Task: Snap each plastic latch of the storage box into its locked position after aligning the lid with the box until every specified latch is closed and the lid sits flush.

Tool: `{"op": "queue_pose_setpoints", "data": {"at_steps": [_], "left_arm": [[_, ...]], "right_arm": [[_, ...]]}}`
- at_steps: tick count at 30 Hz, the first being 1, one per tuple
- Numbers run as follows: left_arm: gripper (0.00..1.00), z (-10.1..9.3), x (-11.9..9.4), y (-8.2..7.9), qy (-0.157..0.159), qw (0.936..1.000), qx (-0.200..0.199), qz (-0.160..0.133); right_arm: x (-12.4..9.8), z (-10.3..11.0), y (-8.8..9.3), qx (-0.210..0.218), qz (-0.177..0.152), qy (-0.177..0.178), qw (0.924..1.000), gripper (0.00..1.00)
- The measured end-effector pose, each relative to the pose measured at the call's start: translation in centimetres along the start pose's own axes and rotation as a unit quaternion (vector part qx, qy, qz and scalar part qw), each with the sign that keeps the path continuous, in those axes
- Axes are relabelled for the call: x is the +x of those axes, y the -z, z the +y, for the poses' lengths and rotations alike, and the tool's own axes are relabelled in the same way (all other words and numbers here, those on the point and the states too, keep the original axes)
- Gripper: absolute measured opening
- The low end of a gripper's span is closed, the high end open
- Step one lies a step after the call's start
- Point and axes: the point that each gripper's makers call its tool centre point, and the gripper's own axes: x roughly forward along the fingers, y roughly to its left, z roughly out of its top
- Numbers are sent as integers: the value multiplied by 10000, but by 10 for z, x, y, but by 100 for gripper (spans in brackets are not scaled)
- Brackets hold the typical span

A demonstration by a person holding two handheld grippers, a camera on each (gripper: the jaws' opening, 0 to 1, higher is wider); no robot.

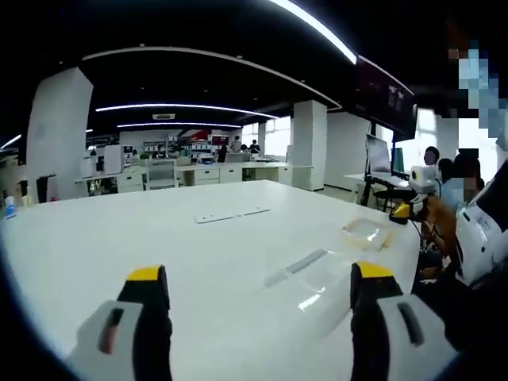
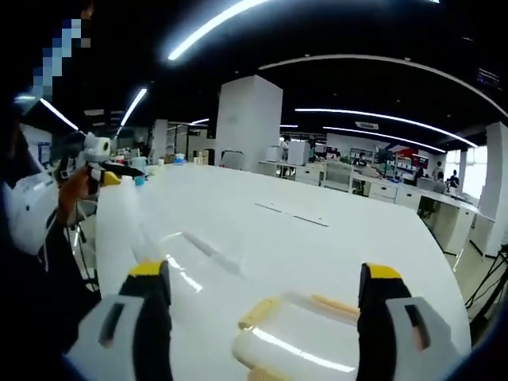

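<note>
A clear storage box (image 2: 295, 340) with pale yellow latches sits on the white table, low between my right gripper's (image 2: 266, 274) wide-apart jaws. The same box (image 1: 366, 234) is smaller at the right of the left gripper view. The transparent lid (image 2: 198, 254) lies flat on the table beside the box, apart from it. In the left gripper view the lid (image 1: 311, 274) lies just ahead of my left gripper (image 1: 259, 274), toward its right jaw. Both grippers are open and hold nothing.
The white table (image 1: 119, 238) is wide, with a thin flat strip (image 1: 232, 214) lying mid-table. People sit beyond the table's edge (image 1: 448, 178), one holding a yellow-tipped tool (image 2: 101, 173). Desks, pillars and monitors fill the office behind.
</note>
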Motion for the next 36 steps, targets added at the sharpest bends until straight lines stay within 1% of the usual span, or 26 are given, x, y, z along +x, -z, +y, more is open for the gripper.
{"op": "queue_pose_setpoints", "data": {"at_steps": [2,4,6,10,11,13,16,17,19,20,21,22,24,26,29,31,32,33,34,36], "left_arm": [[90,-1,2,1,-3,10000,34,71],[89,1,5,3,-81,9997,39,205],[89,0,8,4,-49,9996,68,276],[90,-10,17,2,98,9993,137,343],[90,-17,25,2,199,9988,187,394],[91,-22,30,3,260,9984,227,441],[91,-36,38,11,442,9960,401,664],[91,-39,39,11,462,9958,413,667],[91,-46,42,13,550,9947,471,729],[91,-48,43,14,573,9943,490,751],[91,-49,43,13,584,9941,500,763],[91,-52,44,12,619,9936,537,771],[90,-56,45,8,688,9929,587,777],[90,-63,46,1,814,9918,628,760],[89,-71,49,-6,938,9902,686,770],[89,-73,52,-10,964,9888,813,802],[89,-76,54,-14,993,9876,893,829],[89,-77,54,-16,1023,9870,926,828],[90,-81,55,-22,1091,9861,980,787],[90,-82,56,-27,1132,9855,1007,763]], "right_arm": [[1,1,1,13,13,-27,10000,98],[0,1,3,11,25,-52,10000,98],[0,0,4,19,44,-63,10000,97],[-4,-3,5,17,58,-79,10000,96],[-6,-5,4,2,53,-90,9999,95],[-8,-6,4,-22,63,-108,9999,94],[-12,-6,3,-88,76,-155,9998,94],[-13,-6,3,-99,77,-169,9998,94],[-15,-3,0,-119,9,-292,9995,95],[-15,3,-5,-84,-141,-492,9987,95],[-17,5,-9,14,-233,-577,9981,96],[-19,5,-13,141,-336,-672,9971,96],[-21,2,-14,116,-323,-669,9972,96],[-24,-5,-14,-45,-272,-555,9981,95],[-27,-8,-15,-30,-267,-572,9980,95],[-29,-8,-18,22,-345,-608,9976,100],[-31,-12,-23,-9,-476,-537,9974,100],[-32,-10,-23,5,-473,-567,9973,100],[-33,-13,-24,45,-490,-537,9973,100],[-34,-15,-25,63,-500,-475,9976,100]]}}
